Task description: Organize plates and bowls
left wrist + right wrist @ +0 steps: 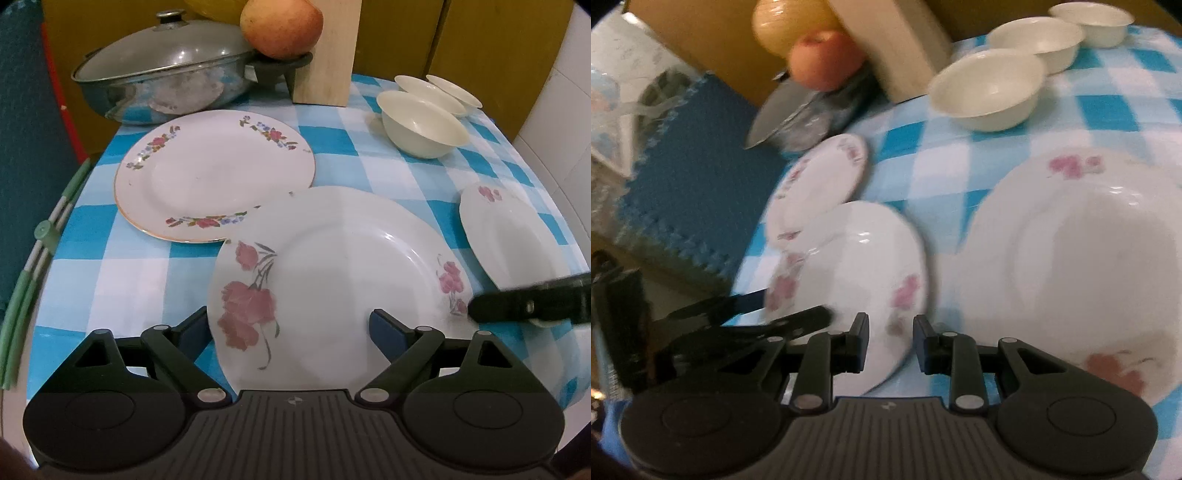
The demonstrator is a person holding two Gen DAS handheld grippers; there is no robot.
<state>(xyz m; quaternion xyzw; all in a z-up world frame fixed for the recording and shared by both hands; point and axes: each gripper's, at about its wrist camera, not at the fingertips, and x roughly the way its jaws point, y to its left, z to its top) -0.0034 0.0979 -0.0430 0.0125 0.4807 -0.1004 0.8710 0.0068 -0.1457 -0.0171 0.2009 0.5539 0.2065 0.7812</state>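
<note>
A large white plate with pink flowers (332,266) (849,266) is tilted, its far edge over a gold-rimmed floral plate (207,173) (820,177). My left gripper (288,328) (790,308) is open wide astride the plate's near rim, one finger outside the edge and one over its face, with neither pad pressing. My right gripper (891,343) is shut on the plate's opposite rim; one of its fingers (517,306) shows in the left wrist view. A deeper flowered plate (509,236) (1089,258) lies to the right. Three cream bowls (421,125) (986,88) stand in a row at the back right.
The blue-and-white checked cloth (110,277) covers the table. At the back stand a lidded steel pan (159,74), an apple (280,26) on a dark stand, and a wooden block (328,55). Green sticks (22,314) lie along the left edge. A blue foam mat (683,166) lies beyond the table.
</note>
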